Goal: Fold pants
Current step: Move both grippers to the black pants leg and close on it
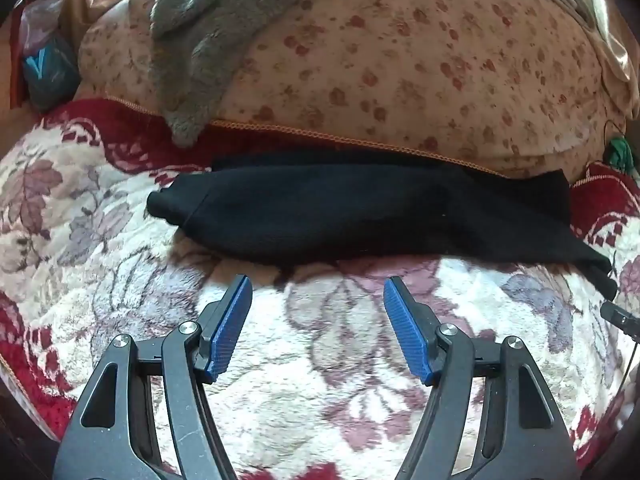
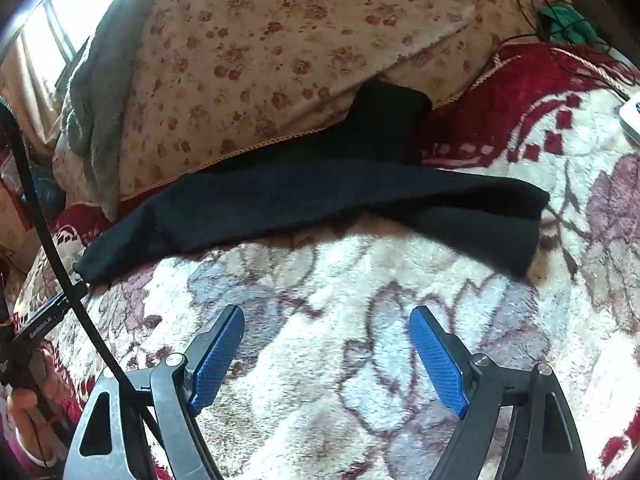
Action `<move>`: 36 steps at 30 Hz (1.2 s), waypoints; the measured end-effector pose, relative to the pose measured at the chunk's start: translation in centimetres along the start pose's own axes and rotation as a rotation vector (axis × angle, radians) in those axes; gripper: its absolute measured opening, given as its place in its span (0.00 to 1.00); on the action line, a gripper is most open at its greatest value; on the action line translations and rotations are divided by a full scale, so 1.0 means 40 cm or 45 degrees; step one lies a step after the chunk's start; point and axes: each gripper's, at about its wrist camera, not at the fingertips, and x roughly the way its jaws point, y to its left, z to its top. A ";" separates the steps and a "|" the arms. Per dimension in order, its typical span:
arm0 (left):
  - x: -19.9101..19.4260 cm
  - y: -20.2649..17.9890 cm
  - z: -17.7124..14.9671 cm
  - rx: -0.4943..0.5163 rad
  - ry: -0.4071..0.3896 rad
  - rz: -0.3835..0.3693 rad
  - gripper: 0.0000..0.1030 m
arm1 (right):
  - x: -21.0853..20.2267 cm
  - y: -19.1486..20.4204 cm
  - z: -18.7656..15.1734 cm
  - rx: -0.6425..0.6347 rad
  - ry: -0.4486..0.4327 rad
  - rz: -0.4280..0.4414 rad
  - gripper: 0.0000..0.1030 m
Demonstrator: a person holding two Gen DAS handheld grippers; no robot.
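Note:
Black pants (image 1: 360,216) lie folded lengthwise in a long band across a fluffy white and red floral blanket (image 1: 320,360). They also show in the right wrist view (image 2: 320,196), with one end bent back towards the pillow. My left gripper (image 1: 318,284) is open and empty, just short of the pants' near edge. My right gripper (image 2: 326,314) is open and empty, a little further back from the pants' near edge.
A large floral pillow or quilt (image 1: 400,60) lies behind the pants, with a grey fleece cloth (image 1: 196,52) draped on it. A green object with black cable (image 2: 560,20) sits at the far right. A white device (image 2: 632,116) lies at the right edge. A black cable (image 2: 60,260) crosses the left of the right wrist view.

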 end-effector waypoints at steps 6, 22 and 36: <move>0.026 0.087 0.007 -0.136 0.013 -0.021 0.67 | 0.001 -0.056 0.008 0.076 -0.004 -0.013 0.80; 0.095 0.178 0.014 -0.281 0.016 -0.070 0.67 | 0.074 -0.138 0.080 0.386 0.014 0.164 0.70; 0.163 0.138 0.054 -0.338 0.132 -0.096 0.67 | 0.100 -0.197 0.120 0.552 -0.017 0.220 0.70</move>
